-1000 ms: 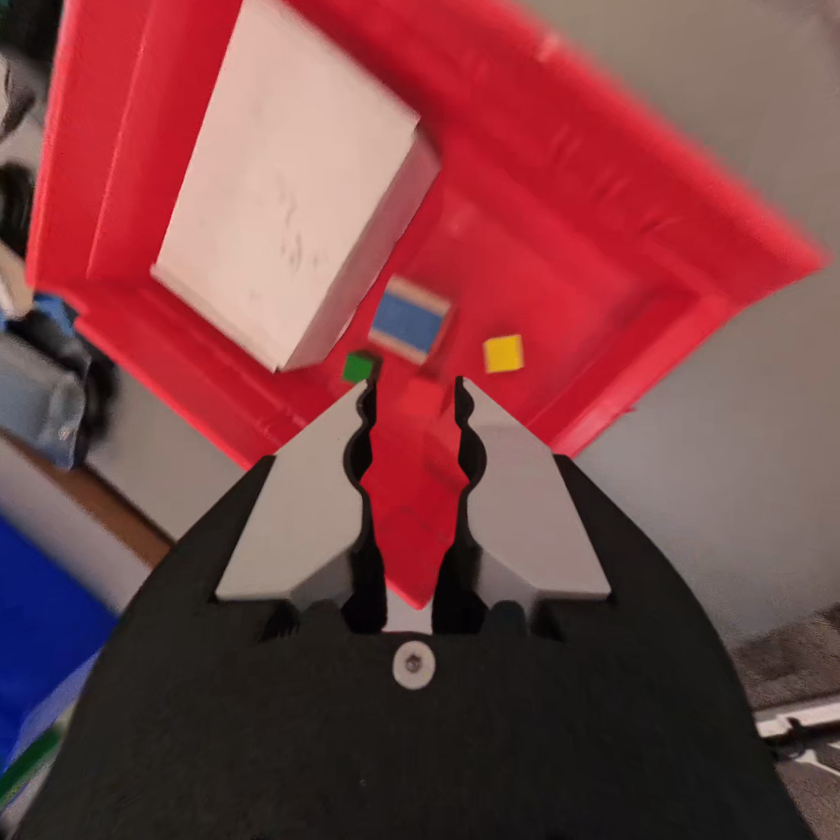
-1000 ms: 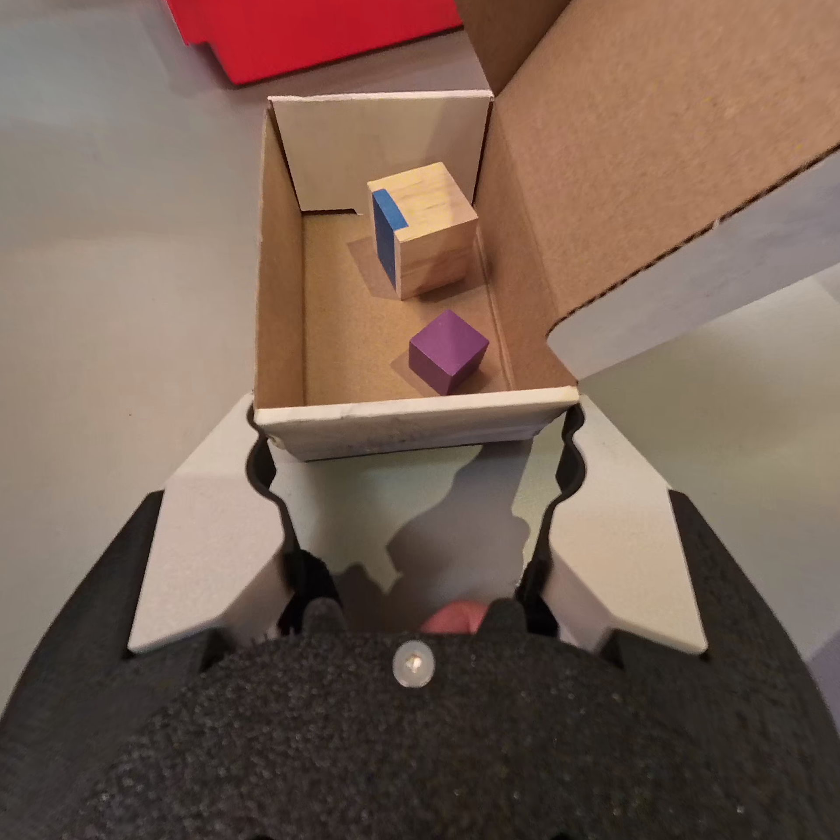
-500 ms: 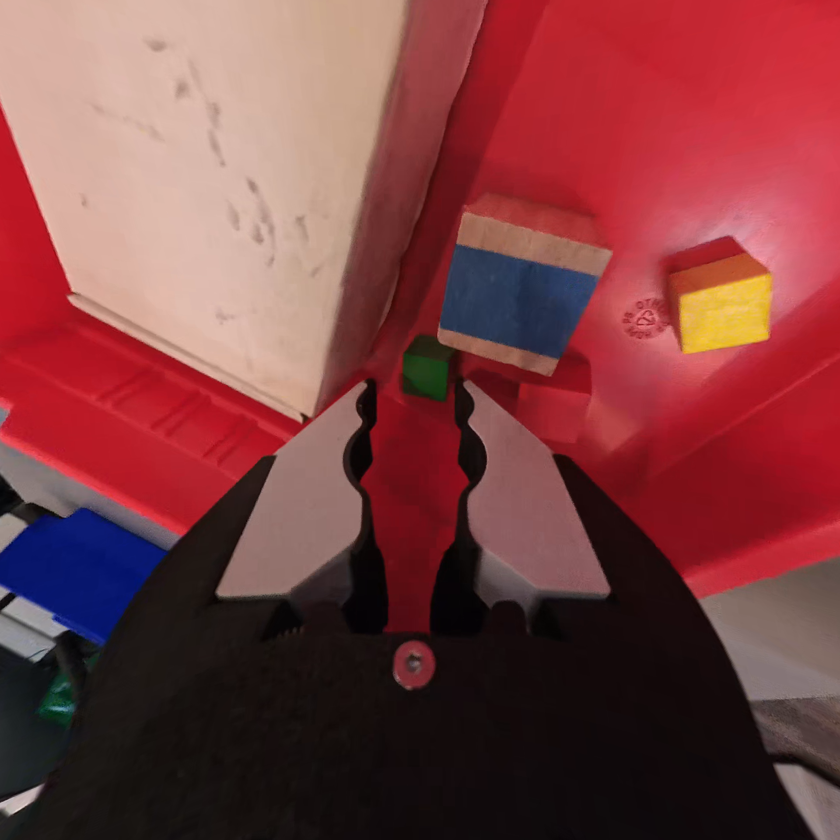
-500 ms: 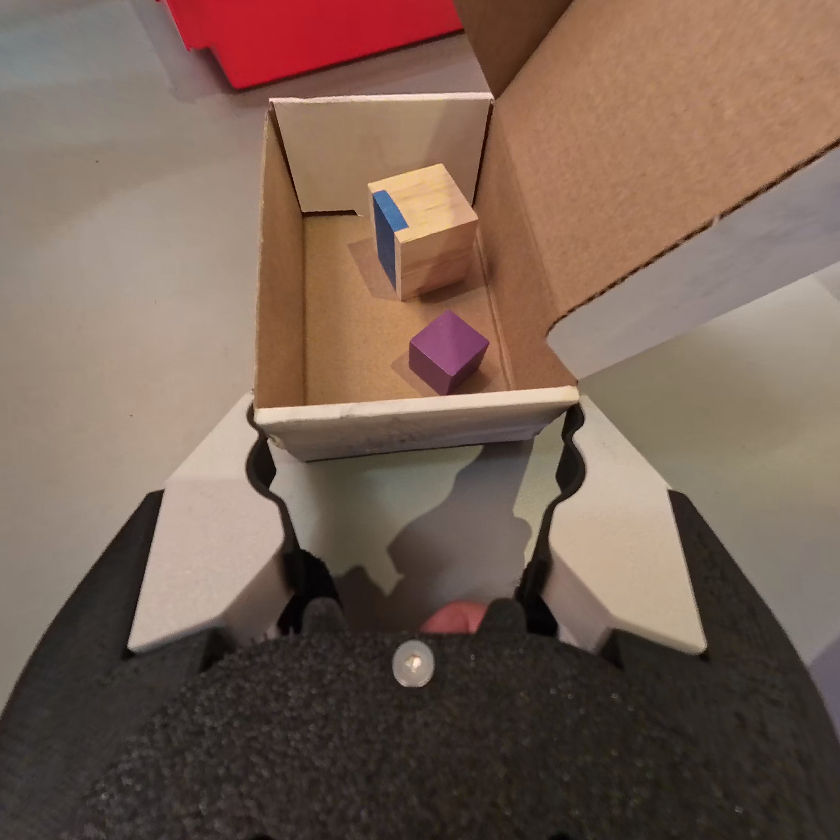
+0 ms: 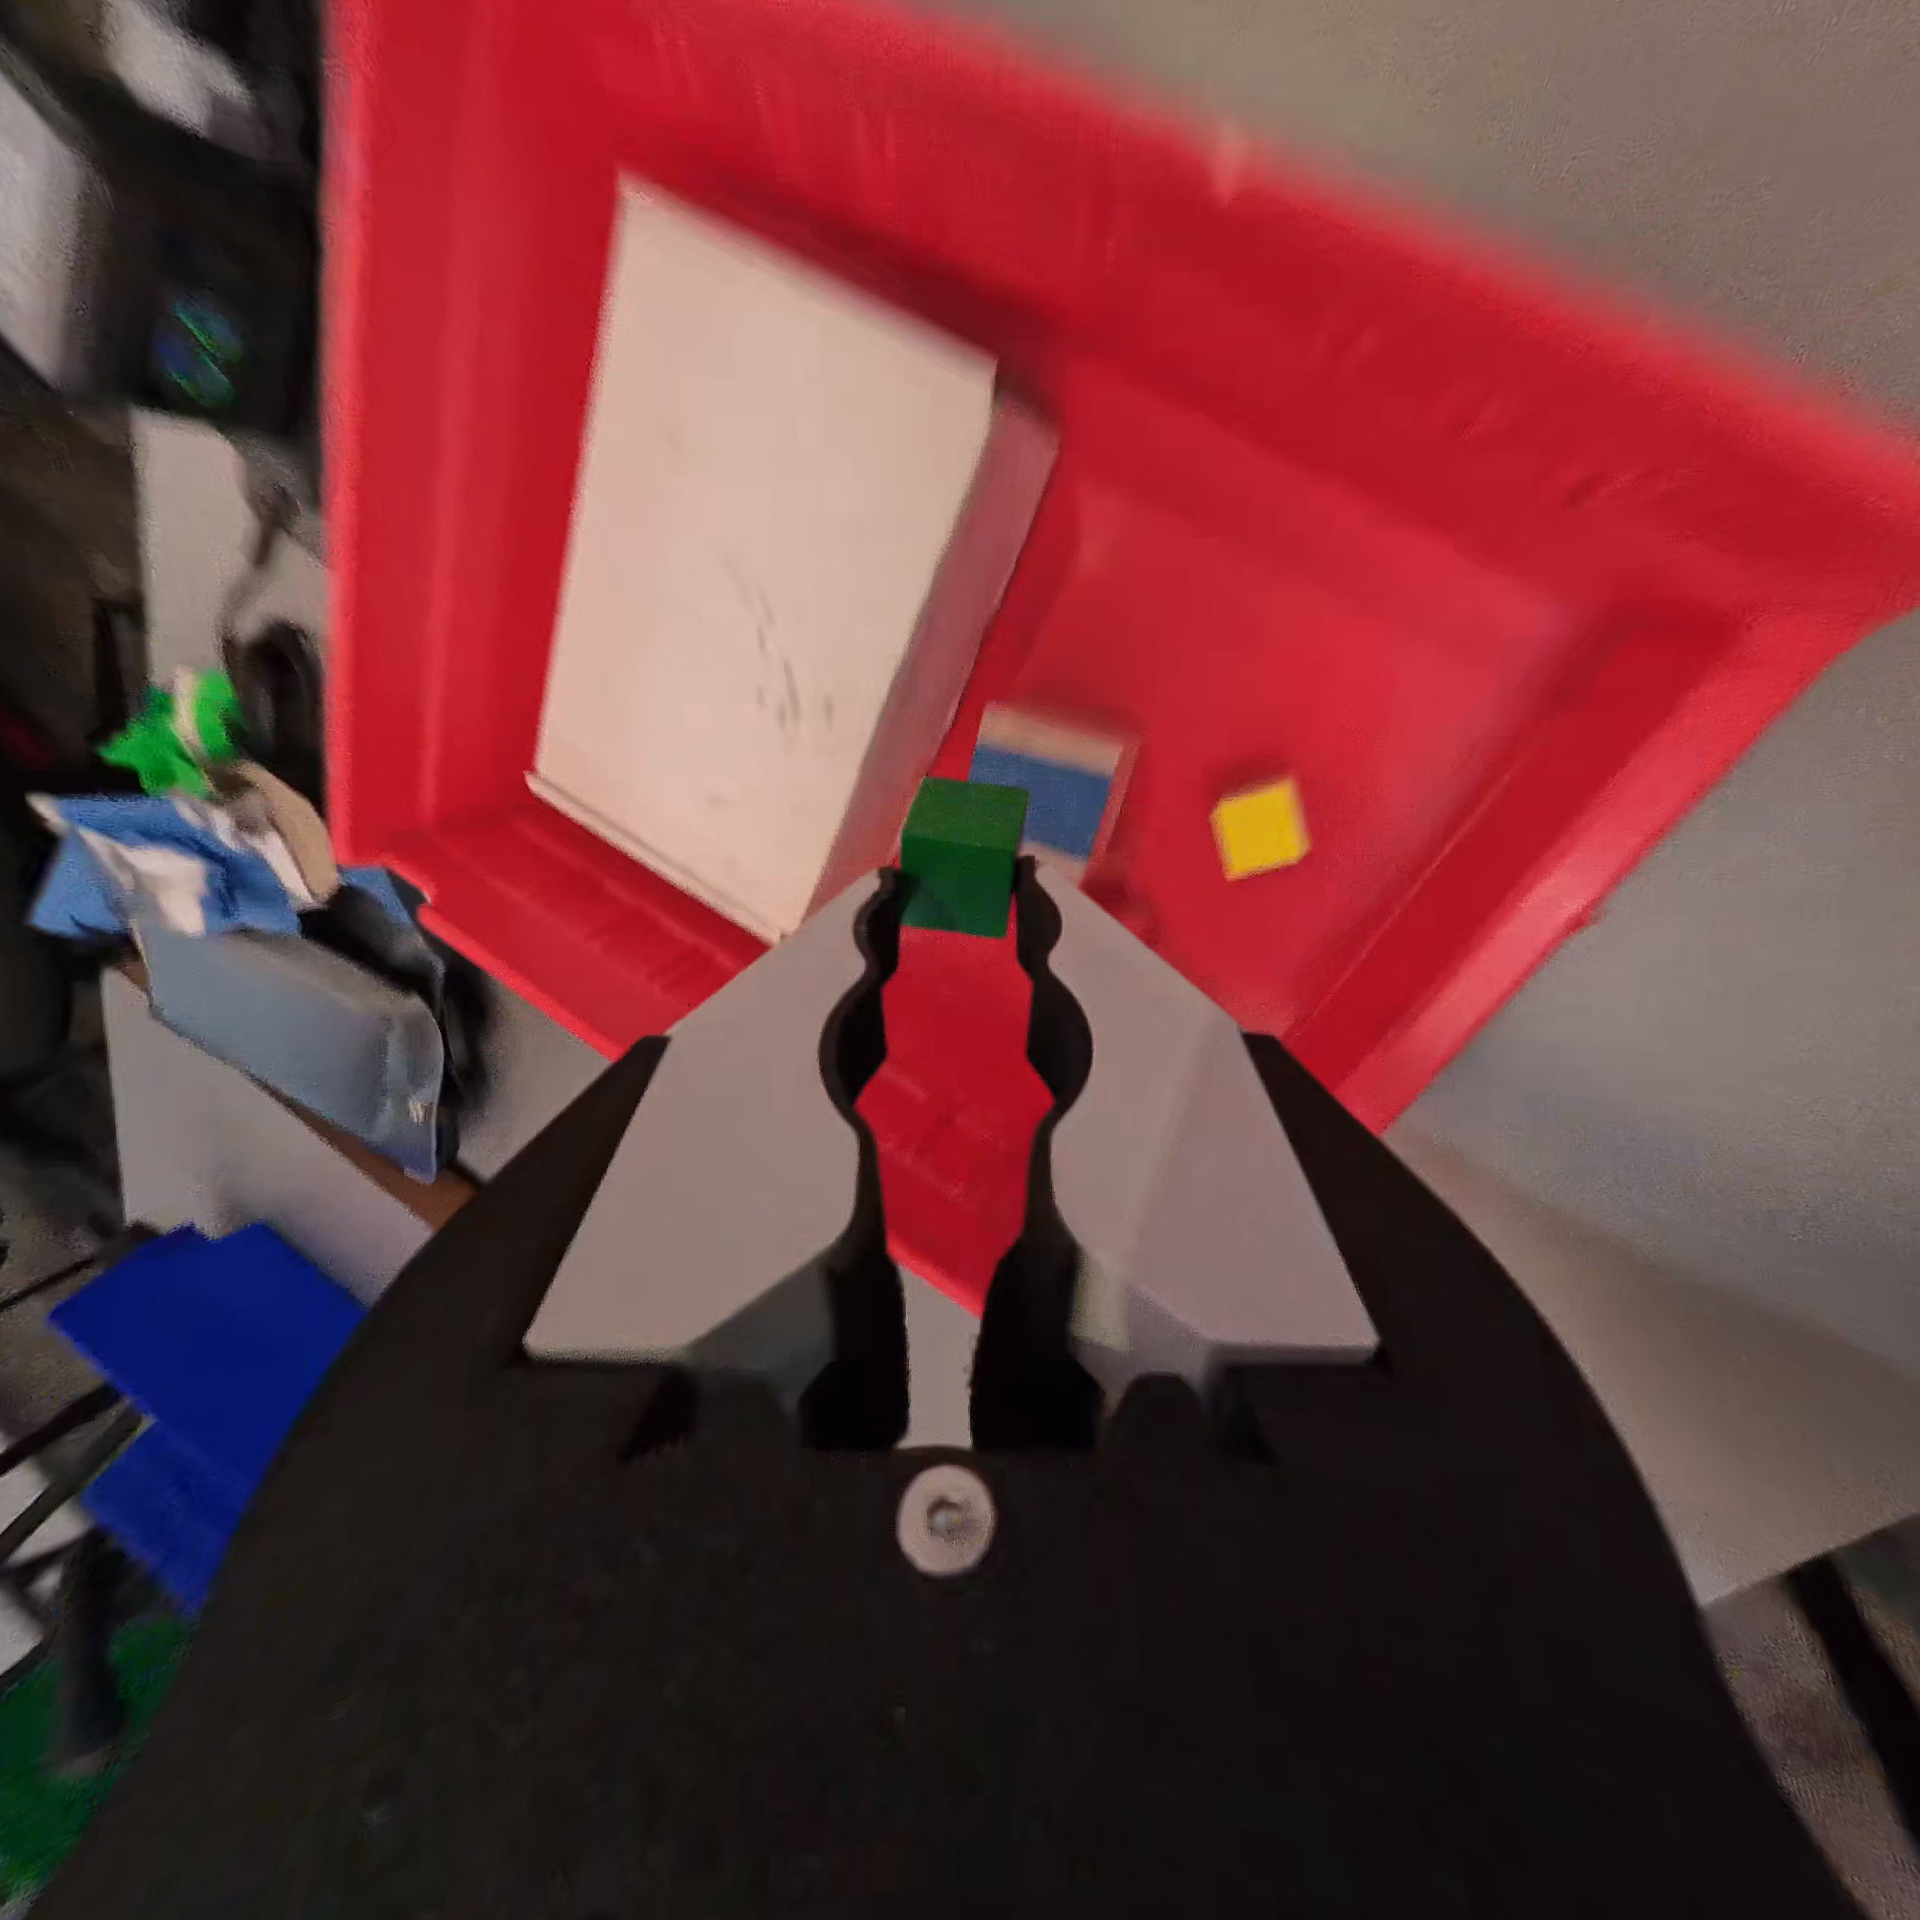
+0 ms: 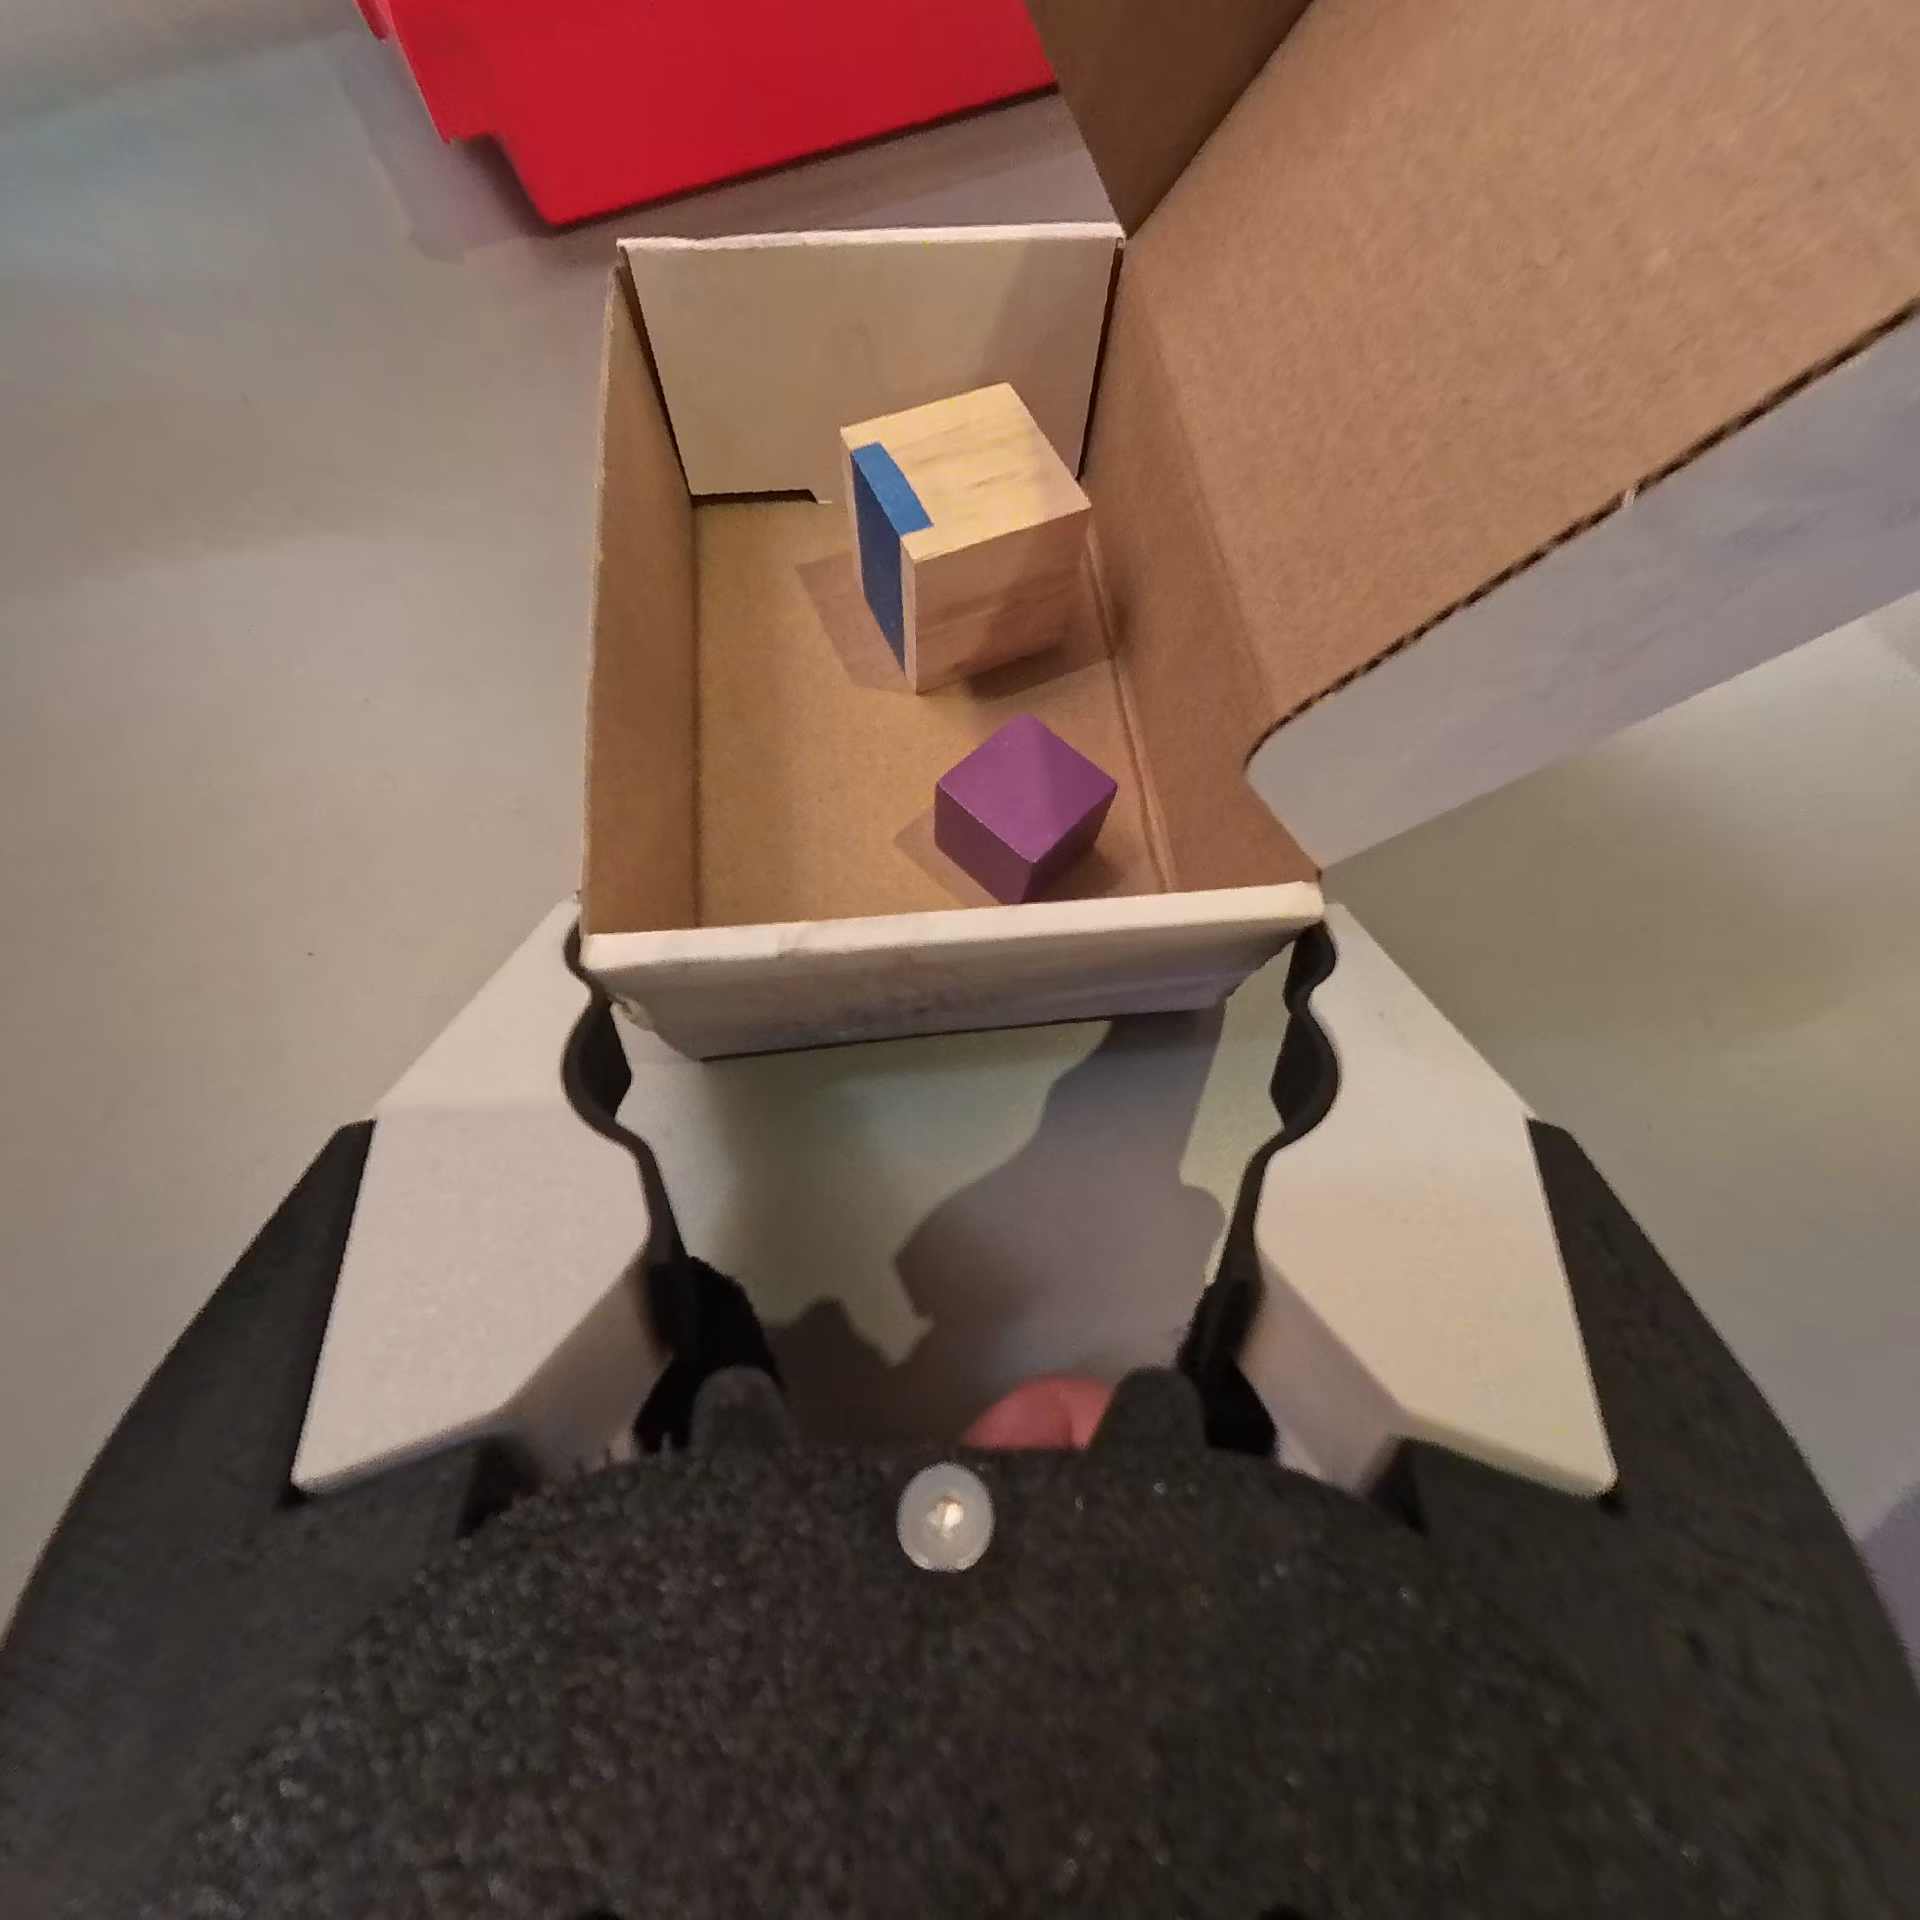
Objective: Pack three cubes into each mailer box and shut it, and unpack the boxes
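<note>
My left gripper (image 5: 956, 883) is shut on a small green cube (image 5: 961, 862) and holds it above the red bin (image 5: 1351, 416). In the bin lie a closed white mailer box (image 5: 758, 540), a wooden cube with a blue stripe (image 5: 1049, 790) and a yellow cube (image 5: 1259, 828). My right gripper (image 6: 945, 966) has its jaws wide, with the fingertips against both near corners of the open mailer box (image 6: 639, 675). Inside that box are a wooden cube with a blue face (image 6: 987, 540) and a purple cube (image 6: 1023, 805). Its lid (image 6: 1403, 364) stands open on the right.
The red bin's corner (image 6: 727, 83) shows beyond the open box on the grey table (image 6: 260, 520). Off the table's left edge are a heap of blue cloth and bags (image 5: 260, 935) and a blue crate (image 5: 208, 1371). There is about 40 cm between the tips of the two grippers.
My left gripper went down into the bin, shut on the green cube and has lifted it up and back. The right gripper and the open box have not moved.
</note>
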